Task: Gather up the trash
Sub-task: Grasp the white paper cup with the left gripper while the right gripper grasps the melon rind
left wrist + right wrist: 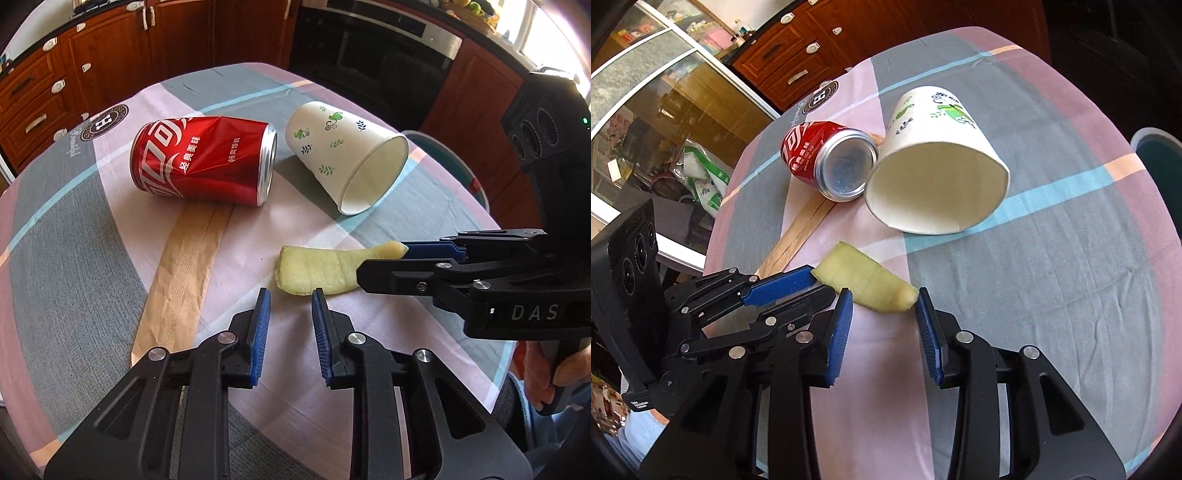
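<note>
A pale green peel (314,271) lies on the tablecloth; it also shows in the right wrist view (864,282). A dented red cola can (201,160) lies on its side beyond it, and a white paper cup (343,155) with green prints lies on its side to the right. My left gripper (290,301) is open just short of the peel's near edge. My right gripper (884,299) is open, its jaws on either side of the peel's narrow end. In the left wrist view the right gripper (384,258) comes in from the right.
The round table's cloth (92,240) has pink, grey and blue patches and a tan strip (184,273). Wooden cabinets (110,48) and a dark oven (373,55) stand behind. A teal chair (1160,155) sits past the table's right edge.
</note>
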A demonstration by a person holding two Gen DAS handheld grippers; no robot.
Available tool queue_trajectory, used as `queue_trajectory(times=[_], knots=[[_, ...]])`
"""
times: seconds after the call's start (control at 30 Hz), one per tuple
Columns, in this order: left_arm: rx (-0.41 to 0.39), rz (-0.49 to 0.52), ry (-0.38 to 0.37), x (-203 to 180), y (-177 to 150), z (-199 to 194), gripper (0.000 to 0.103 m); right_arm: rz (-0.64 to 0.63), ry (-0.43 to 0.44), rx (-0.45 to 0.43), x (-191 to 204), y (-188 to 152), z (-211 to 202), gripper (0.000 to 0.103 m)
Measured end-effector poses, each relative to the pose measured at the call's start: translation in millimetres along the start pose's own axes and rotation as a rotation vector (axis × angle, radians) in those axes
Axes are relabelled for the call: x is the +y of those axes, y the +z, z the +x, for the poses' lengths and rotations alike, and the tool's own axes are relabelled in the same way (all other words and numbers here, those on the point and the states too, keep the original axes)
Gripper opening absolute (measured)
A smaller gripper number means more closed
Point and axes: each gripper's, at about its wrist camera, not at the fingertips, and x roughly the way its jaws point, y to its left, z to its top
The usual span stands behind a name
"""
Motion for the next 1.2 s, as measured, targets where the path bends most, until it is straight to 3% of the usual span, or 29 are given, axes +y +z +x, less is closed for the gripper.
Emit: queue_trajectory(times=[0.07,0.17,0.43,0.6,0.77,1.2], knots=[[0.002,-0.003,-0.007,2,1,1,0.024,-0.013,-0.005,-0.020,4,2,2,0.035],[0.011,-0.015,-0.009,3,3,2,0.025,-0.030,-0.029,-0.016,7,2,8,0.010],[0.000,-0.036,0.010,-6,19,-1,0.027,0.008,-0.031,-0.064,-14,7,-29,0.009],[-0.042,-0.038,0.022,-23,40,-3,0.042,0.082,-0.065,-0.106,-52,1,-62,0.009],[-0.054,-0.048,0.063,-36,58,6,0.050,0.158,-0.080,-0.153,-87,-5,-87,0.009],[-0.028,-0.062,0.160,-58,89,43,0.050,0.213,-0.038,-0.221,-121,-6,-114,0.009]])
